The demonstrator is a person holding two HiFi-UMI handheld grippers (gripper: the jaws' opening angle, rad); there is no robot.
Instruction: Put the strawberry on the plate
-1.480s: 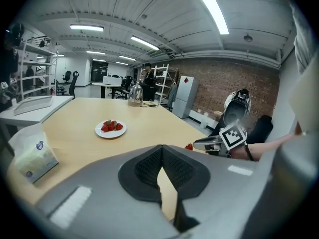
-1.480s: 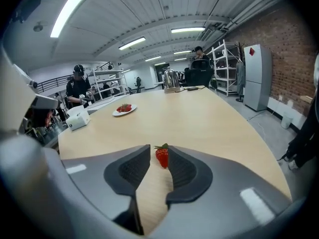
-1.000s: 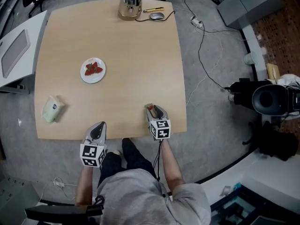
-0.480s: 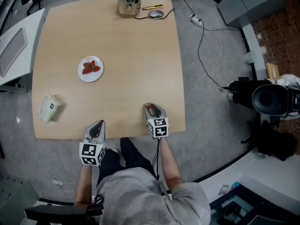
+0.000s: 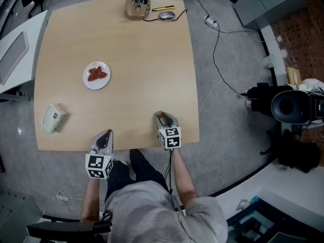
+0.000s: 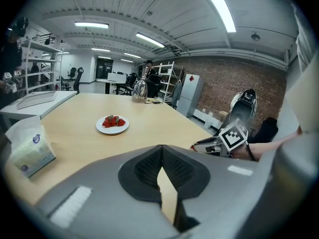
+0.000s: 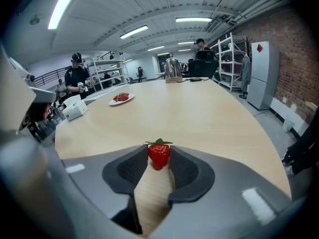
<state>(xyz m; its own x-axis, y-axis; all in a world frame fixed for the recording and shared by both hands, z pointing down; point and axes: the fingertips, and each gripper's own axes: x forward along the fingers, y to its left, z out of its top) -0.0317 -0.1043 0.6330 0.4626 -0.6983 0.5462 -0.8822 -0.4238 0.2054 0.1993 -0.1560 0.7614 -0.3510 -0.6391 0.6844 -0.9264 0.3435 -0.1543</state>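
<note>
We see right tongs (image 5: 162, 116) unmoved at lower centre, jaws just closed further, clamped on strawberry (image 7: 159, 156), red, green cap up, left tongs (image 6: 162, 152) together, empty.

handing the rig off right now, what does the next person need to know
Left gripper: shut, empty, at the near edge of the table.
Right gripper: jaws have just been closing on the strawberry; both pads now touch it.
Plate: across the table to the left, with other strawberries already on it.
Done: strawberry gripped.
Left: carry it to the plate and release it.
</note>
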